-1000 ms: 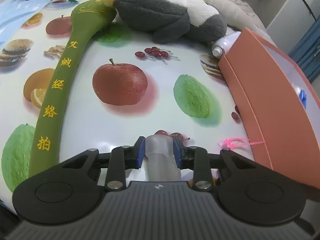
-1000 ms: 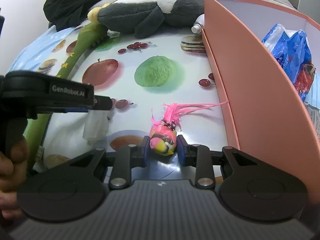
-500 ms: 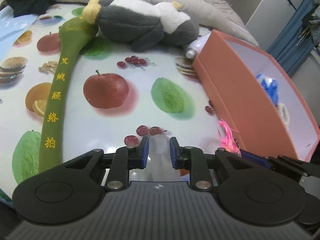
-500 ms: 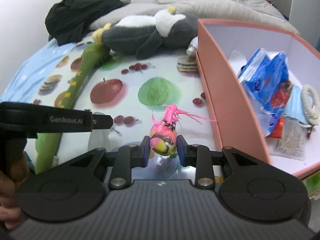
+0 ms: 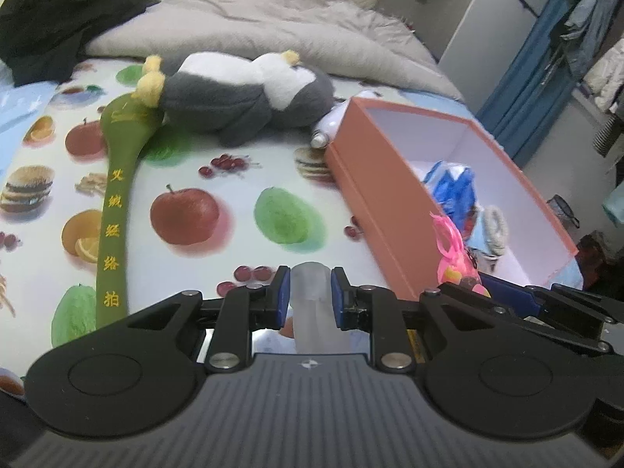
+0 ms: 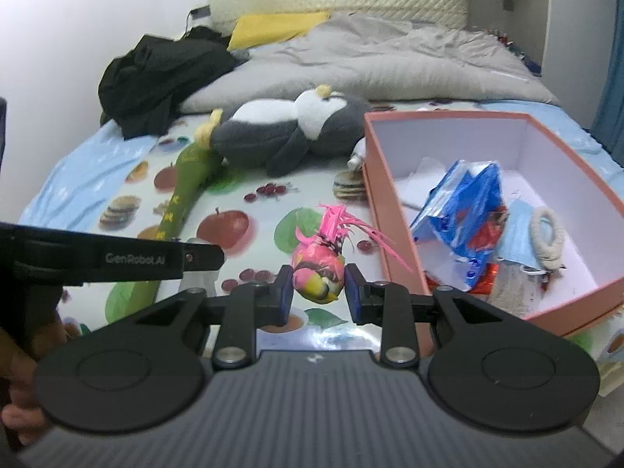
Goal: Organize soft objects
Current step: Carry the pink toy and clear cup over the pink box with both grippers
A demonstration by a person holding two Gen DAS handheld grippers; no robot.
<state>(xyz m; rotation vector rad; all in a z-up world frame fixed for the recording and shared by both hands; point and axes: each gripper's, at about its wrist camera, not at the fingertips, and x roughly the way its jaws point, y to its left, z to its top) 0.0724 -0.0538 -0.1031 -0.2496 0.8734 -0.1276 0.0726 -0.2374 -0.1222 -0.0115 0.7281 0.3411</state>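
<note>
My left gripper (image 5: 311,292) is shut on a translucent white soft tube (image 5: 311,304), held above the fruit-print cloth (image 5: 234,195). My right gripper (image 6: 318,290) is shut on a pink and yellow soft toy with pink feathers (image 6: 318,265), held above the cloth left of the orange box (image 6: 390,210). The toy also shows in the left wrist view (image 5: 452,261), by the box's near corner (image 5: 370,195). A grey and white plush penguin (image 5: 249,93) and a long green padded stick (image 5: 115,214) lie on the cloth.
The box holds a blue plastic bag (image 6: 464,199), a blue face mask (image 6: 522,234) and a rope ring (image 6: 550,234). A white bottle (image 5: 329,124) lies behind the box. A grey duvet (image 6: 370,62) and black clothes (image 6: 156,74) lie at the back.
Both grippers have risen from the cloth, each carrying its object. The right gripper has moved closer to the box, whose inside is now in view.
</note>
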